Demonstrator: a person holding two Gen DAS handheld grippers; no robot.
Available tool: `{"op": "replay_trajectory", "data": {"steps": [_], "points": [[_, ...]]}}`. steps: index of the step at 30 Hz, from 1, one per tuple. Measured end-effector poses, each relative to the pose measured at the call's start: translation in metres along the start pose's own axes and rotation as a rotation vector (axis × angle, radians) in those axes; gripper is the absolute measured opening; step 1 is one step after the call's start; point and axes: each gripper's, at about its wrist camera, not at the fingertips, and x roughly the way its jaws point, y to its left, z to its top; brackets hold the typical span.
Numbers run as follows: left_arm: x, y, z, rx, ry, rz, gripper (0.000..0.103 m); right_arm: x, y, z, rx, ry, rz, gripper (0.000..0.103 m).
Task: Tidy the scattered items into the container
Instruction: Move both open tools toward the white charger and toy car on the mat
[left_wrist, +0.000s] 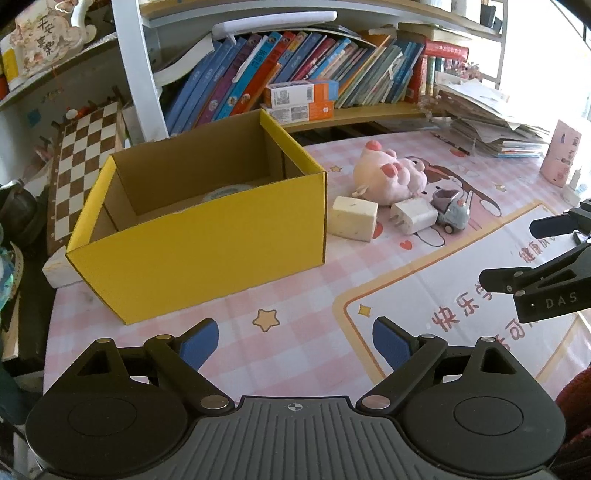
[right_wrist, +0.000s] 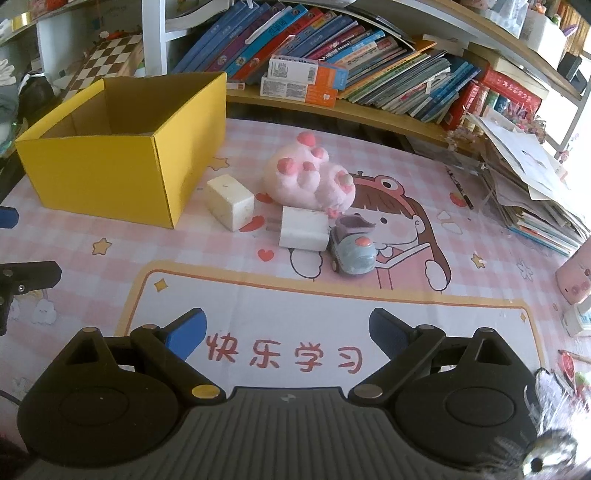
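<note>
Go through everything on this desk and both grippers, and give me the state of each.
Yellow cardboard box: open-topped, upright.
Pink plush toy: outside box.
Cream rectangular block: beside box.
White plug charger: lying down, touching car.
Grey toy car: on its wheels.
Left gripper: open.
Right gripper: open.

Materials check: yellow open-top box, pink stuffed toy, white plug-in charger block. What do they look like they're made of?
Yellow open-top box: corrugated cardboard, matte; brown raw inside, folded seams. Pink stuffed toy: plush fabric, fuzzy and soft-edged. White plug-in charger block: likely hard moulded plastic, smooth with a slight sheen, with prongs at one end that look like metal.
</note>
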Motion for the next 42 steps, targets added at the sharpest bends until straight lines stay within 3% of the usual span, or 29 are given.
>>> {"op": "replay_trajectory", "data": {"steps": [31, 42], "points": [[0.041, -0.07, 0.034, 0.012, 0.061, 0.036, 0.093, 0.039, -0.079, 0.002, 0.004, 0.044, 0.086, 0.096], [0.051, -0.087, 0.059, 0.042, 0.02, 0.029, 0.093, 0.047, -0.096, 0.013, -0.018, -0.022, 0.104, 0.095]]}}
